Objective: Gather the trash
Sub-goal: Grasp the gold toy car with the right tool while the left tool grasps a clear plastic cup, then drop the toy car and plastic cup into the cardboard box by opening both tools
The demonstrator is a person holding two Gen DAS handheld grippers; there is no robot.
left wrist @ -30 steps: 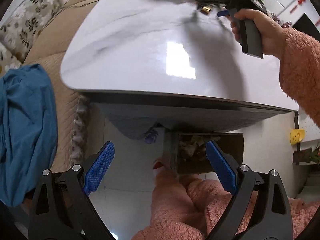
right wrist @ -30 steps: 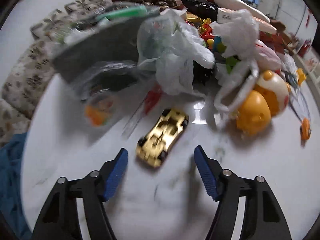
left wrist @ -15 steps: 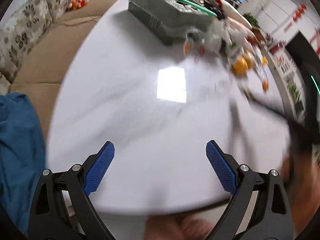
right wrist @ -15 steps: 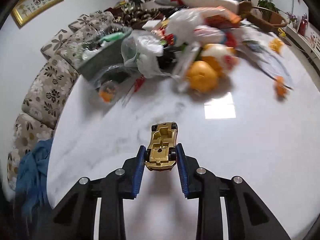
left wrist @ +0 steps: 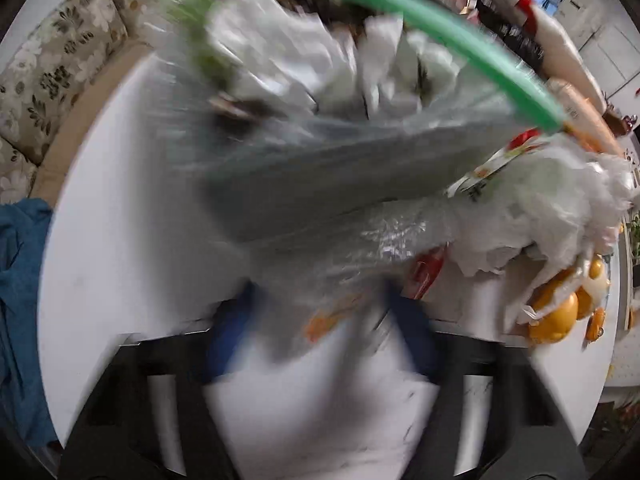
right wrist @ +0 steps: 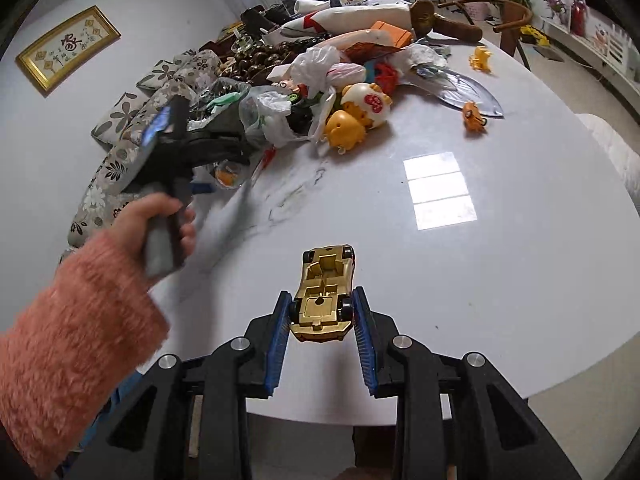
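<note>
My right gripper is shut on a gold toy car, upside down, held above the near part of the white marble table. My left gripper is blurred by motion, its blue pads apart around a clear plastic wrapper with an orange piece at the pile's near edge. In the right wrist view the left gripper reaches that wrapper. Behind it lie a grey box wrapped in plastic and white plastic bags.
A heap of toys and bags covers the far table: yellow chick toys, an orange toy, a silver tray, plush items. A floral sofa runs on the left. A blue cloth lies left.
My left gripper moved forward across the table to the pile and its jaws narrowed around the wrapper. My right gripper pulled back toward the table's near edge with the gold car.
</note>
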